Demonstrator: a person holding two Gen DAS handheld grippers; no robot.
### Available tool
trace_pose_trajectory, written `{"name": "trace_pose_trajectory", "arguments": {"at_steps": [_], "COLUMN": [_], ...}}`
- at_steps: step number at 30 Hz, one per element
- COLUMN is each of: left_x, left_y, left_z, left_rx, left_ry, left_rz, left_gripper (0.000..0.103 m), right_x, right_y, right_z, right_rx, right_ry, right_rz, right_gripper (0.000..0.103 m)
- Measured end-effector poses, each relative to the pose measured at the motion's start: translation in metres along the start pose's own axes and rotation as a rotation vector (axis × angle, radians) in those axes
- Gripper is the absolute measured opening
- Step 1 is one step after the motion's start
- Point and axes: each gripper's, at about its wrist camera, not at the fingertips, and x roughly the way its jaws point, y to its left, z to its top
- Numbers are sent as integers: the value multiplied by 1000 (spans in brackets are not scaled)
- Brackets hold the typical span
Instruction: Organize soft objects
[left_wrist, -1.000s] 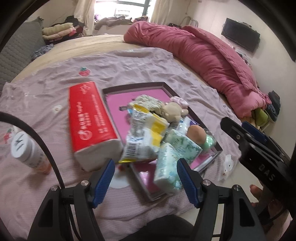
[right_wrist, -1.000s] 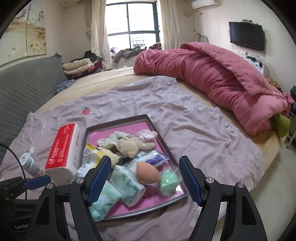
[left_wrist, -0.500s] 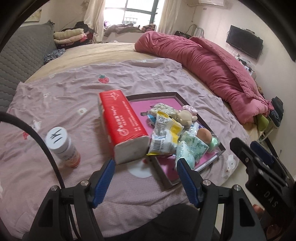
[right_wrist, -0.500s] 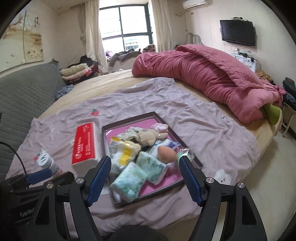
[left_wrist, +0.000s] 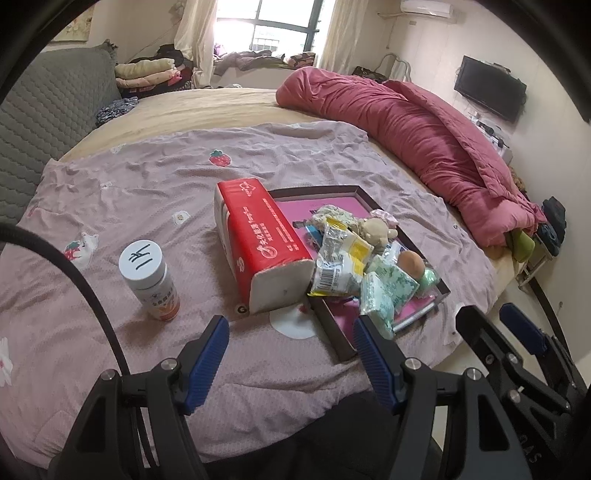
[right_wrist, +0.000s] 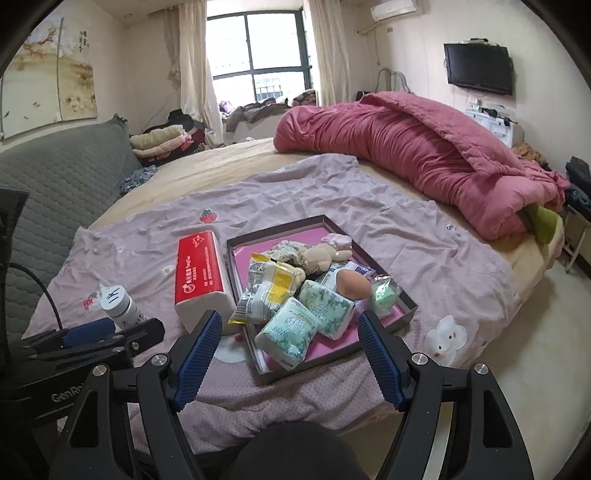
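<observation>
- The bed (right_wrist: 461, 280) has a purple sheet on it, and a big pink blanket (right_wrist: 424, 155) lies at the far side.
- A dark tray (right_wrist: 408, 306) sits on the sheet, full of soft things in a pile.
- A red tissue pack (left_wrist: 258, 243) lies just beside the tray, on its left.
- The left claw (left_wrist: 291, 354) hangs over the sheet with its jaws apart and holds nothing.
- The right claw (right_wrist: 291, 354) is wide apart too, near the tray's front edge.
- A green tissue packet (right_wrist: 291, 328) sits at the front of the pile.
- A small bottle (left_wrist: 149, 277) stands alone, left of the red pack.

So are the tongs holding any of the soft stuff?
No. The left tongs and right tongs are both open and empty, back from the tray.
</observation>
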Motion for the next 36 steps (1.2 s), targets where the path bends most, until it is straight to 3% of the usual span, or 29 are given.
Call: {"name": "trace_pose_trajectory", "arguments": {"at_steps": [13, 36], "left_x": [-4, 5], "left_y": [-13, -6], "left_z": [-16, -22], "left_rx": [41, 26], "left_ry": [3, 16], "left_rz": [-8, 10], "left_gripper": [69, 70], "right_x": [9, 11], "right_y": [-21, -23], "right_z": [-21, -25], "right_rx": [58, 66], "right_ry": [108, 117], "right_rz": [-31, -55], "right_gripper": [77, 77]}}
